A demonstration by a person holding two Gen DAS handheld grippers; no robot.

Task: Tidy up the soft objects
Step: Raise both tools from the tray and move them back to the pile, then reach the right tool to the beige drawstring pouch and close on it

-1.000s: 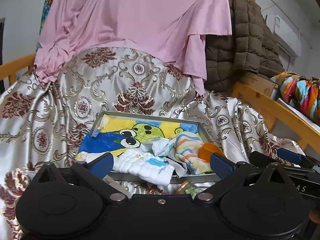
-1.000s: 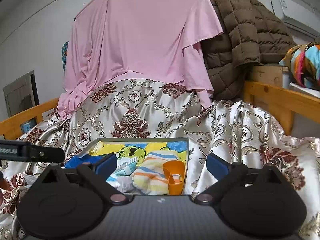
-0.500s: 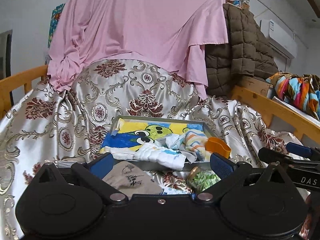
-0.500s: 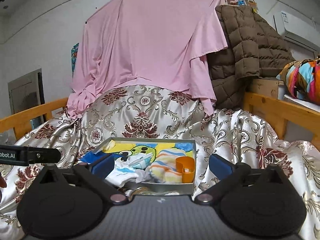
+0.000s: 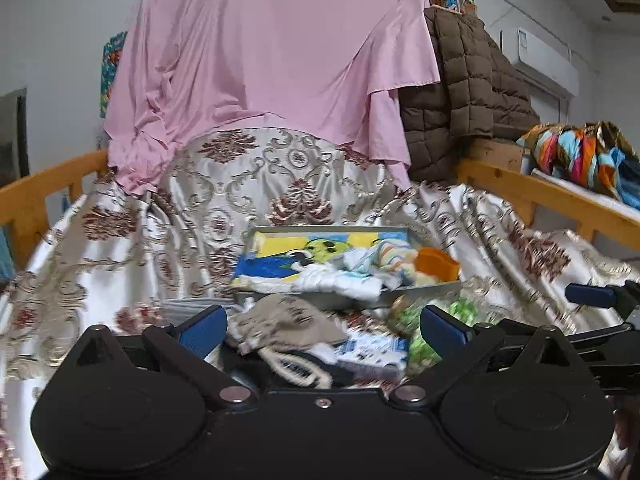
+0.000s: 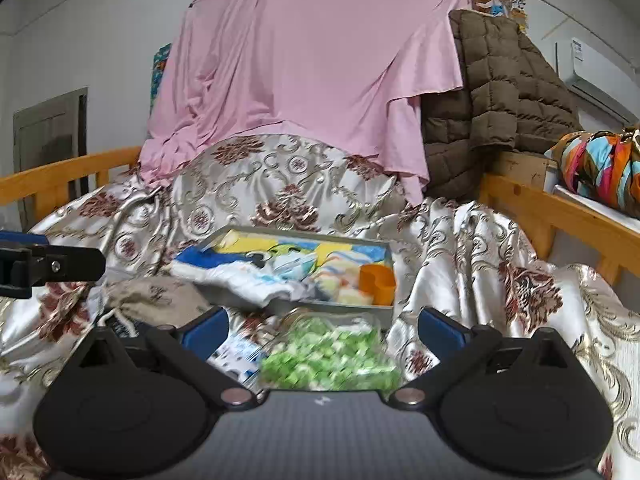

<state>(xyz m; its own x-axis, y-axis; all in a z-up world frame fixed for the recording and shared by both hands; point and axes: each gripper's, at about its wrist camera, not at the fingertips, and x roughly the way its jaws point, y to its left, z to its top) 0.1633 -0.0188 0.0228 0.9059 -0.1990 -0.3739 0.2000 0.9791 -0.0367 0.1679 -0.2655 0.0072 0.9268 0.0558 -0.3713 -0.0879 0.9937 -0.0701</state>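
Hovering both tongs spread wide, nothing held. Left gripper point(image 5: 322, 326) over beige pouch point(image 5: 286, 322), tray point(image 5: 424, 289) at 12 o'clock. Right gripper point(image 6: 322, 328) over green bag point(image 6: 330, 358). Pinch pouch mid-fabric, lift clear over rim.

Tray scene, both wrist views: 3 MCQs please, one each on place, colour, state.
1. Where is the bag of green pieces?
A. inside the tray
B. on the bedspread in front of the tray
C. on the wooden rail

2. What colour is the cup in the tray?
A. orange
B. purple
C. black

3. How do the right gripper jaws stand?
A. shut on the cup
B. shut on a cloth
C. open, holding nothing

Answers: 1 B, the bag lies on the bedspread nearer than the tray's front wall. 2 A, it shows orange in both views. 3 C, the blue pads are wide apart with nothing between.
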